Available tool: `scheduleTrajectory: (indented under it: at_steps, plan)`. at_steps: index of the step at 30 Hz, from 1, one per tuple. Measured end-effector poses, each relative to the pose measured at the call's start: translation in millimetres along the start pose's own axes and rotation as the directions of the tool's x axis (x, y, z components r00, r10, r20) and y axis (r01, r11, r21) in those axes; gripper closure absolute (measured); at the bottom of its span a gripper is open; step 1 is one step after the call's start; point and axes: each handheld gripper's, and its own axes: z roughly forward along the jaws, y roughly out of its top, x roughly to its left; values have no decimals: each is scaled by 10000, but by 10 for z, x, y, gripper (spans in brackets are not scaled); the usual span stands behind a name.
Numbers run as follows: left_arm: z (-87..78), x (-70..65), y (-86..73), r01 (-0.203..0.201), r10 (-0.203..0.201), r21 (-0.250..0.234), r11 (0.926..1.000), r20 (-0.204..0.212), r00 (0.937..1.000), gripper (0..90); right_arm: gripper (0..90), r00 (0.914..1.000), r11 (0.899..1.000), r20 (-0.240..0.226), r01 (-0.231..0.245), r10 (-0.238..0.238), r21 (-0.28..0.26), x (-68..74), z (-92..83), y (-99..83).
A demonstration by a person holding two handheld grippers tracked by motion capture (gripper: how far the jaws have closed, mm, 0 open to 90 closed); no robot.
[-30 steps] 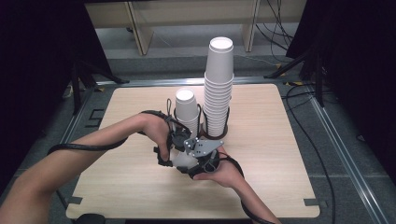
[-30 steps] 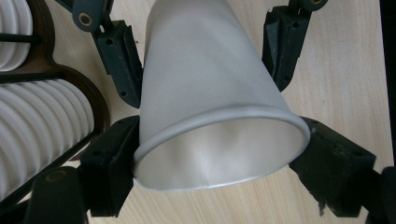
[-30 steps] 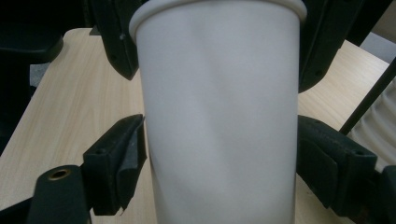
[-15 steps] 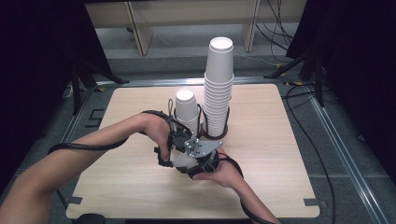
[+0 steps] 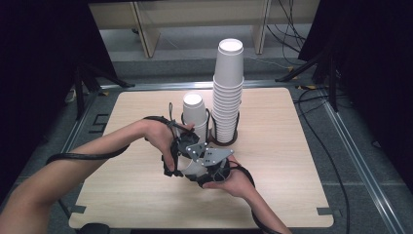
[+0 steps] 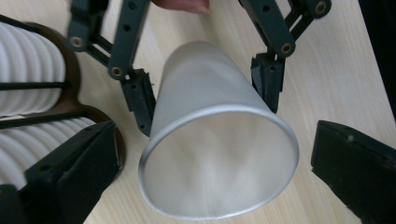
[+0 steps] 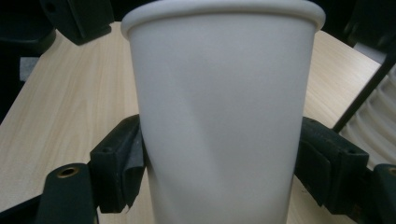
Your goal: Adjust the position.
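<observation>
A single white paper cup point(image 5: 191, 168) lies tilted between both grippers, low over the table's front middle. My right gripper point(image 7: 222, 165) is shut on the cup point(image 7: 219, 79), its pads pressing the lower wall from both sides. In the left gripper view those fingers point(image 6: 268, 81) clasp the cup point(image 6: 205, 88) near its base. My left gripper point(image 6: 212, 154) stands open. Its jaws have just been opening, with the cup's rim between them and a gap on each side. In the high view my left gripper point(image 5: 176, 163) and right gripper point(image 5: 197, 165) meet under the two hands.
A tall stack of white cups point(image 5: 229, 92) stands in a dark ring holder point(image 5: 226, 142) at the table's middle. A short stack point(image 5: 194, 109) stands in a second holder beside it, just behind the hands. Cables trail from both grippers. Bare tabletop point(image 5: 292, 161) lies right.
</observation>
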Motion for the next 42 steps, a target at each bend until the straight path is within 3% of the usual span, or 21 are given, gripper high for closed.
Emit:
scheduleTrajectory:
  at_steps: [4,8,13,18,19,20,21,22,24,27,29,30,31,32,33,35,36,37,38,40,42]
  plan:
    - [-61,-27,-35,54,-85,-610,9981,-519,9986,0,235,9994,9991,189,-291,297,-298,-7,-46,-48]
    - [-98,-74,-93,272,-340,-986,9948,-678,9971,0,236,9990,9986,292,-340,352,-407,-7,-73,-82]
    - [-118,-110,-189,675,-864,-1629,9843,-1116,9900,0,235,9966,9965,597,-529,568,-652,8,-144,-138]
    - [-104,-167,-292,934,-1288,-2366,9671,-1387,9819,0,235,9941,9939,756,-715,779,-839,3,-227,-206]
    - [-92,-202,-329,996,-1436,-2686,9581,-1492,9783,0,235,9926,9908,849,-775,871,-1105,-3,-259,-235]
    - [-92,-202,-329,996,-1436,-2686,9581,-1492,9783,0,235,9926,9908,849,-775,871,-1105,-3,-259,-235]
    - [-66,-233,-375,1067,-1628,-3013,9476,-1677,9723,0,235,9889,9899,1125,-841,970,-1145,-1,-312,-258]
    - [-66,-233,-375,1067,-1628,-3013,9476,-1677,9723,0,235,9887,9902,1247,-684,837,-1219,-13,-326,-268]
    - [-41,-259,-427,1203,-1892,-3323,9355,-1834,9646,0,235,9872,9885,1272,-798,962,-1285,-11,-345,-281]
    - [-16,-301,-503,1352,-2404,-3990,9069,-2265,9439,0,235,9828,9831,1395,-993,1211,-1537,-22,-412,-331]
    - [10,-351,-554,1583,-2973,-4691,8689,-2389,9244,0,234,9786,9816,1507,-1172,1400,-1505,-15,-435,-340]
    - [27,-375,-569,1614,-3167,-4921,8554,-2503,9149,0,235,9774,9805,1542,-1207,1447,-1549,-23,-464,-353]
    - [26,-400,-593,1696,-3289,-4989,8499,-2509,9104,0,235,9756,9793,1709,-1082,1376,-1710,-34,-474,-362]
    - [48,-439,-618,1810,-3612,-5321,8271,-2566,8965,0,234,9736,9783,1792,-1097,1414,-1759,-42,-497,-371]
    - [67,-469,-638,1858,-3771,-5518,8130,-2560,8901,0,234,9667,9727,1895,-1363,1721,-1880,-35,-542,-389]
    - [103,-522,-668,1888,-4003,-5748,7962,-2665,8767,0,234,9674,9741,1965,-1219,1595,-1907,-48,-560,-393]
    - [123,-549,-685,1874,-4023,-5797,7930,-2672,8756,0,233,9638,9718,2067,-1273,1685,-1987,-47,-578,-399]
    - [154,-583,-696,1950,-4200,-5932,7811,-2680,8671,0,233,9642,9694,2049,-1243,1684,-2115,-54,-587,-404]
    - [172,-605,-704,1958,-4292,-6008,7750,-2730,8610,0,233,9594,9680,2152,-1370,1825,-2103,-53,-615,-410]
    - [196,-637,-714,2049,-4493,-6227,7551,-2639,8535,0,233,9563,9631,2219,-1380,1902,-2310,-58,-631,-419]
    - [209,-668,-729,2097,-4777,-6504,7301,-2662,8372,0,233,9487,9616,2339,-1606,2126,-2228,-39,-665,-421]
